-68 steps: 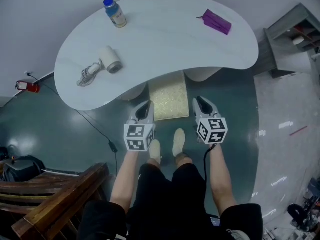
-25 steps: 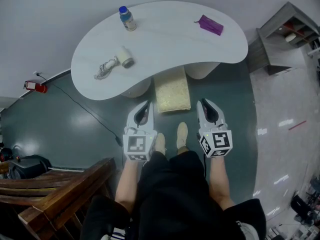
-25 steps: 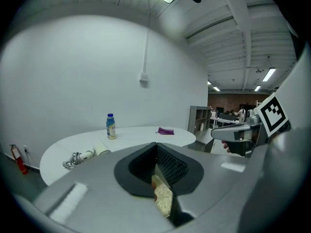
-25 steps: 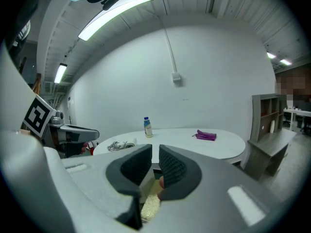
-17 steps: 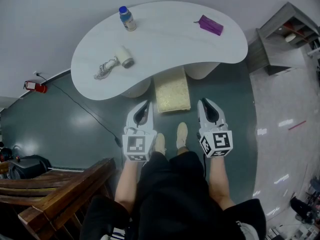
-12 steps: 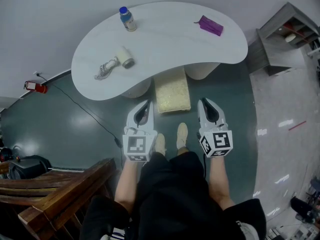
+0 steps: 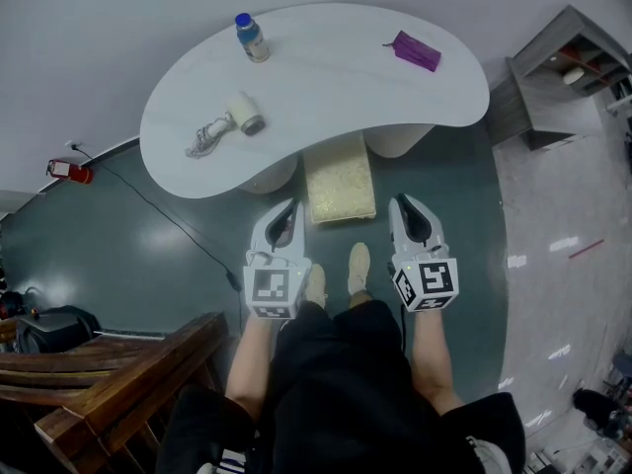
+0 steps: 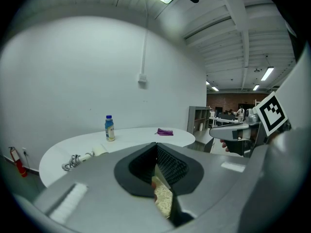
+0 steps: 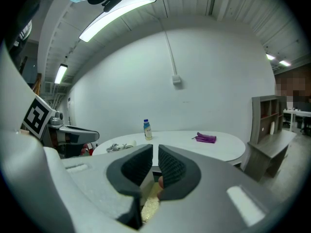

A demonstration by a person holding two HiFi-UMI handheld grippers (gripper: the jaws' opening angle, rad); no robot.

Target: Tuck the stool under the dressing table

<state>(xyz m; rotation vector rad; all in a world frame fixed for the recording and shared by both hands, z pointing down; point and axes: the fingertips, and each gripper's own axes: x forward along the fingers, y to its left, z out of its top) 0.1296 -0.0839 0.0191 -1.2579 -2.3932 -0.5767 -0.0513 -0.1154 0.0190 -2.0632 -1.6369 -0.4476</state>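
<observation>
Zero change: left gripper (image 7: 287, 210) fingers (image 8: 170, 166) closed, right gripper (image 7: 406, 205) fingers (image 9: 172, 171) barely apart, both empty.

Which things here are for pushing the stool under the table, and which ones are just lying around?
For the job: stool, dressing table, left tongs, right tongs.

Just lying about: bottle, purple pouch and white corded gadget on the tabletop; red extinguisher, grey shelf, wooden chair.
</observation>
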